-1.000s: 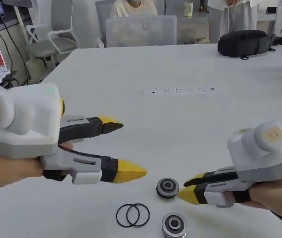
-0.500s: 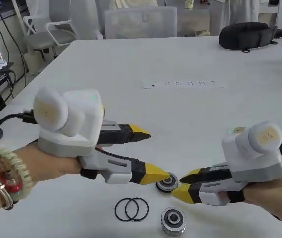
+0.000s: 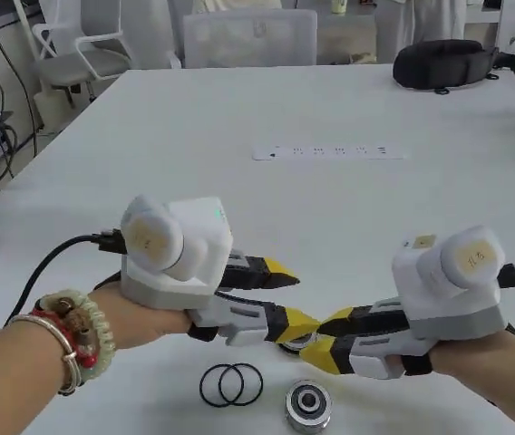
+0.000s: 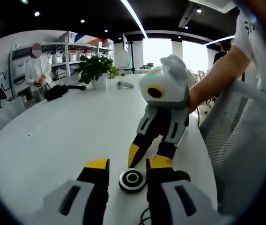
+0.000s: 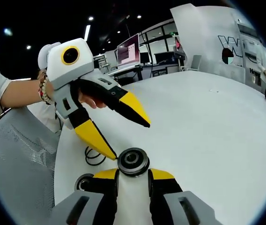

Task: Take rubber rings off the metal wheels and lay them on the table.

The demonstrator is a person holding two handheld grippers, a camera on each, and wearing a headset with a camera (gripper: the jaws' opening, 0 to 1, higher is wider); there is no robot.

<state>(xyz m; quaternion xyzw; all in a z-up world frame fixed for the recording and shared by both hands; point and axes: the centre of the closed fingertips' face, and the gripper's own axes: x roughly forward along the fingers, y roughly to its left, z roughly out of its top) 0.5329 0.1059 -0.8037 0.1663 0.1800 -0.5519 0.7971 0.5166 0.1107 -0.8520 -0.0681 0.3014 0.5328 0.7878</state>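
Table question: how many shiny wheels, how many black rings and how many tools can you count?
Metal wheels: 2, one lying free, one between the tool tips
Rubber rings: 2, overlapping on the table
Tools: 2, the left tool and the right tool
Total: 6

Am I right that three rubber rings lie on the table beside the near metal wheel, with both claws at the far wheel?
Not quite: the head view shows two rubber rings, not three, on the table beside the near metal wheel, with the left claw and right claw at the far wheel.
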